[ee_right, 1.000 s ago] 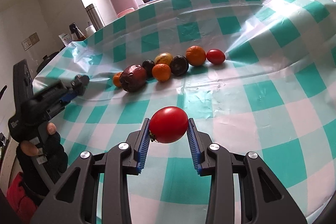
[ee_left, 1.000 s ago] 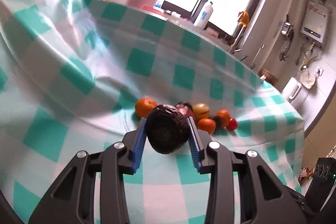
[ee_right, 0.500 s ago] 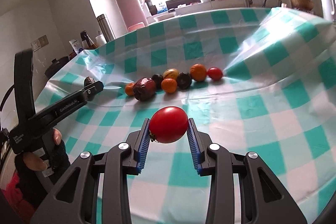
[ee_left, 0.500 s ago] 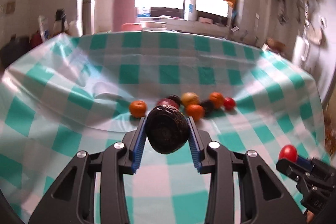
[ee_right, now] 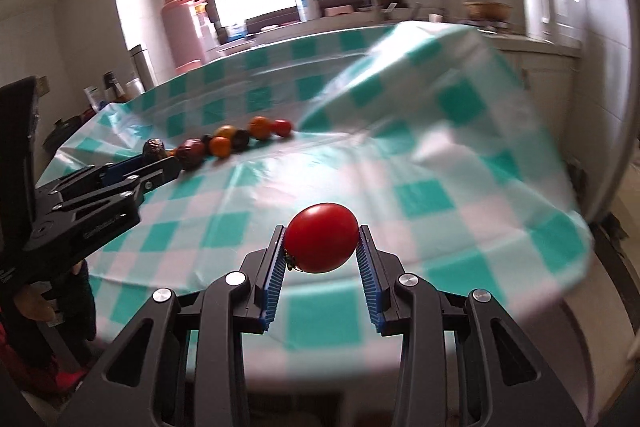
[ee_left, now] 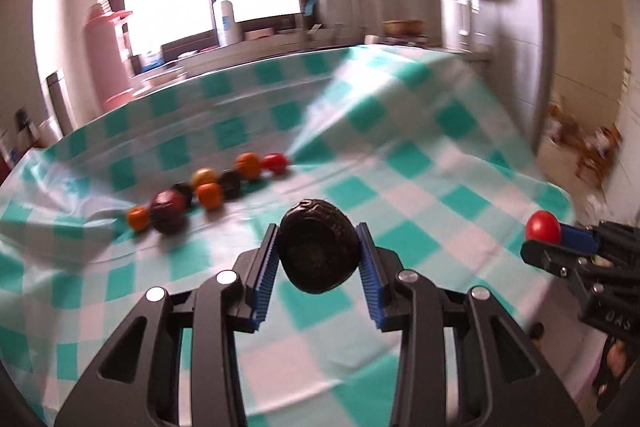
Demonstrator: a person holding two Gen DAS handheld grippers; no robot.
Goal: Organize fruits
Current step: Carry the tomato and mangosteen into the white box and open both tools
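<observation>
My left gripper point(ee_left: 318, 247) is shut on a dark wrinkled fruit point(ee_left: 317, 246), held above the green-checked tablecloth point(ee_left: 420, 187). My right gripper point(ee_right: 322, 241) is shut on a red tomato point(ee_right: 322, 237), held over the table's near edge; it also shows at the right of the left wrist view point(ee_left: 543, 227). A row of several fruits lies on the cloth: small oranges point(ee_left: 210, 195), dark round fruits point(ee_left: 168, 207) and a red tomato point(ee_left: 275, 163). The left gripper shows at the left of the right wrist view point(ee_right: 154, 151).
A pink thermos point(ee_right: 185, 27), a steel flask point(ee_right: 140, 65) and a white bottle point(ee_right: 304, 1) stand by the window behind the table. The cloth bulges up at the far right point(ee_right: 440, 67). The table edge point(ee_right: 520, 291) drops off at the right.
Both grippers have pulled back and swung right with their fruit still held. The fruit row now lies farther away and to the left in both views.
</observation>
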